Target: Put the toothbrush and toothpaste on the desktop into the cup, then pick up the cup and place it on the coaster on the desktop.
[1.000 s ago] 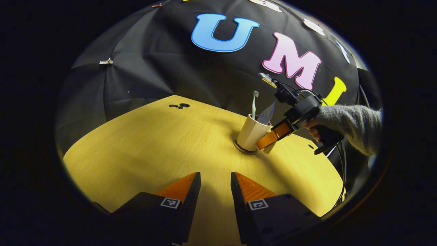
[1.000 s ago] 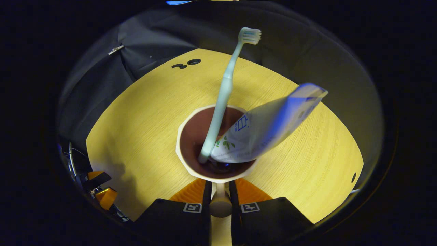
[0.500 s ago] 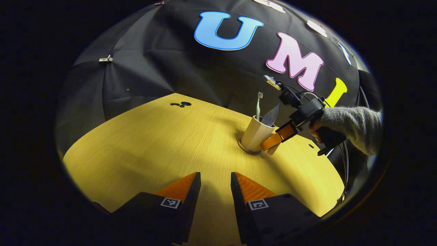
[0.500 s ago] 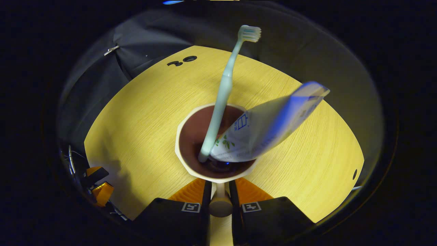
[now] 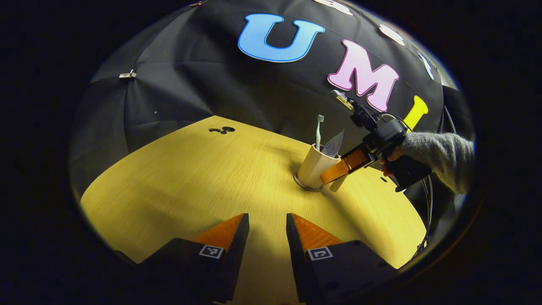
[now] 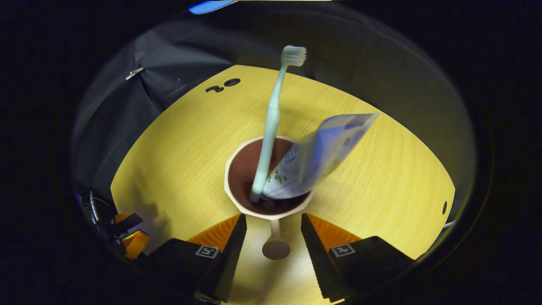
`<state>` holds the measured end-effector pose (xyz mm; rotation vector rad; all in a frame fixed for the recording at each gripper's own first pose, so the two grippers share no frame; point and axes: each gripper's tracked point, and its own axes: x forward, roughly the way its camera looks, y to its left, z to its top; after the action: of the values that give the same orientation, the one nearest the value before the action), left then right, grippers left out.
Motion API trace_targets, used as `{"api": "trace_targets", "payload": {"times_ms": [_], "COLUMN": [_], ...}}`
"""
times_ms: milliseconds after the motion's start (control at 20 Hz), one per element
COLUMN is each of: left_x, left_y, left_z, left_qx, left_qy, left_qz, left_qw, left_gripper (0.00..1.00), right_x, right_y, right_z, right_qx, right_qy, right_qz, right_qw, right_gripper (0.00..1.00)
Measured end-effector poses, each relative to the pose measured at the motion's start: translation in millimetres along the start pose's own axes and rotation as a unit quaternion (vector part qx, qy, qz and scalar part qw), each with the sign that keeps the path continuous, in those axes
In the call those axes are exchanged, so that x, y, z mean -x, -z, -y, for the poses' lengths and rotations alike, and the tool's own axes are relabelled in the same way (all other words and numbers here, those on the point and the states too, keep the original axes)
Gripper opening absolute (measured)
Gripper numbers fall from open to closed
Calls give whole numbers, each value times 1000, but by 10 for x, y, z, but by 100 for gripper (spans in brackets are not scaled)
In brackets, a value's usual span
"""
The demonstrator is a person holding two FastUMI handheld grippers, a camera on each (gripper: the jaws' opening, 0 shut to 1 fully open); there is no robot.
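Note:
A beige cup (image 5: 312, 169) stands on a dark round coaster (image 5: 303, 185) on the yellow wooden table (image 5: 190, 186). A pale green toothbrush (image 6: 271, 127) and a white-and-blue toothpaste tube (image 6: 322, 152) lean inside the cup (image 6: 271, 214). My right gripper (image 6: 271, 220) is open, its fingers standing on either side of the cup's handle (image 6: 275, 249) without touching it. In the left gripper view the right gripper (image 5: 328, 180) sits at the cup's right side, held by a hand in a grey sleeve (image 5: 440, 154). My left gripper (image 5: 266, 224) hovers open over the near table, holding nothing.
Two small dark holes (image 5: 223, 130) mark the table's far edge, and another hole (image 6: 444, 207) lies near its right edge. The black cloth wall rises close behind the table. Cables hang past the table's right rim (image 5: 425, 199). The left gripper (image 6: 127, 235) shows low at the table's left.
My right gripper has opened and let go of the cup's handle, and drawn back a little. The cup stays on the coaster. The left gripper has not moved.

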<state>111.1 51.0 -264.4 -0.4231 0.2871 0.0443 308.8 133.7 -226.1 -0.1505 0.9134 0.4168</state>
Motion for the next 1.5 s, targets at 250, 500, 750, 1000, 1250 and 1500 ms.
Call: {"api": "trace_targets", "payload": {"times_ms": [250, 500, 750, 1000, 1250, 1500], "left_x": [103, 251, 486, 727, 899, 1034], "left_y": [-95, -301, -561, -924, -1184, -1381], "left_z": [99, 309, 686, 1009, 1310, 1417], "left_qx": [-4, -23, -33, -40, -72, -108], "left_qy": [7, 18, 36, 49, 69, 83], "left_qz": [0, 0, -1, 3, 14, 30], "left_qw": [1000, 1000, 999, 998, 995, 990], "left_gripper": [57, 58, 58, 58, 58, 58], "right_x": [362, 999, 1827, 2534, 2943, 3179], "right_y": [-26, -137, -130, 129, 475, 699], "right_z": [-88, -126, -229, -379, -415, -294], "right_qx": [-39, -75, -93, -129, -143, -183], "right_qy": [-34, -54, -68, -87, -74, -42], "right_qz": [34, 116, 212, 282, 308, 335], "right_qw": [998, 989, 970, 947, 938, 923], "right_gripper": [77, 78, 83, 86, 84, 84]}}
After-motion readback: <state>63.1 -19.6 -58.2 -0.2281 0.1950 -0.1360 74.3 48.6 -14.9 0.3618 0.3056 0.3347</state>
